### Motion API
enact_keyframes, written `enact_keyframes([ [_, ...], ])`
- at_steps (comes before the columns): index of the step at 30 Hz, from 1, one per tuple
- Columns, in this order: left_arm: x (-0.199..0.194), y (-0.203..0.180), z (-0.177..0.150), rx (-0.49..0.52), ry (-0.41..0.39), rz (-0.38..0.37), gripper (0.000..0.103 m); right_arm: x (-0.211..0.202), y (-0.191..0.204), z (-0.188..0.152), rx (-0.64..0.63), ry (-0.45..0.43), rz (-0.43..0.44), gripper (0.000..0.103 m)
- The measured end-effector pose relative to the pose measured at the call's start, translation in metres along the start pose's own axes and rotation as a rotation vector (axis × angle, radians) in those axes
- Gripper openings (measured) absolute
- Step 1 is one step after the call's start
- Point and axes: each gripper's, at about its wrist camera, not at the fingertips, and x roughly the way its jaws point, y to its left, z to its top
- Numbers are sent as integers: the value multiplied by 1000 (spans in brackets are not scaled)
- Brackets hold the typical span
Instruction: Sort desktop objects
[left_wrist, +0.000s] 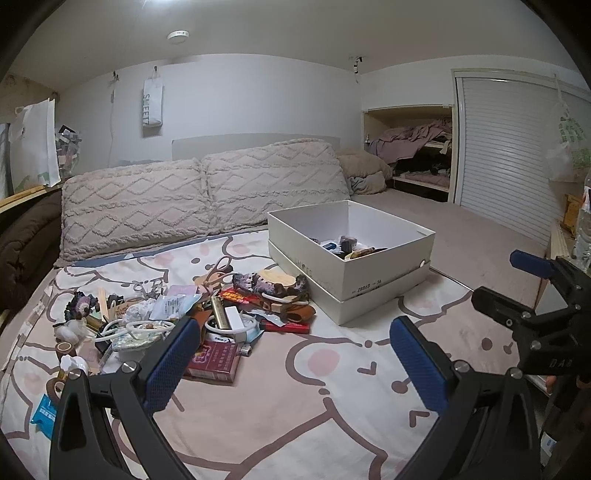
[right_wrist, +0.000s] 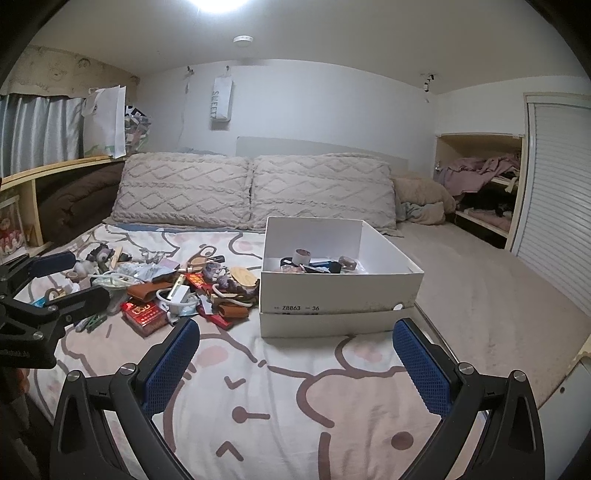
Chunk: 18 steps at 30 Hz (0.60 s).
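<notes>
Your left gripper (left_wrist: 295, 354) and your right gripper (right_wrist: 297, 358) both have their jaws wide apart and hold nothing. The pile (left_wrist: 192, 314) of small things lies on the blanket (left_wrist: 314, 387) at the middle left. The box (left_wrist: 354, 258), just right of it, has a few things inside.

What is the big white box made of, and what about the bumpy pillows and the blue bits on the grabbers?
The white box looks like matte cardboard: thin flat walls, printed numbers on its side. The pillows look like soft tufted fabric, with raised zigzag ridges. The blue pads on the right hand-held gripper look like rubber or plastic with a fine grid texture; which one is hard to tell.
</notes>
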Motion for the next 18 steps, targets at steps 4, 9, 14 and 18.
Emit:
enact_keyframes([
  [4, 1, -1, -1, 1, 2, 1, 103, 0, 2, -1, -9, 3, -1, 103],
  [9, 1, 1, -2, -4, 5, -3, 103, 0, 1, -1, -7, 1, 2, 103],
  [14, 2, 4, -3, -13, 11, -9, 103, -1, 1, -2, -4, 6, 2, 103],
  [18, 2, 4, -4, -11, 12, -4, 103, -1, 1, -2, 1, 6, 8, 103],
])
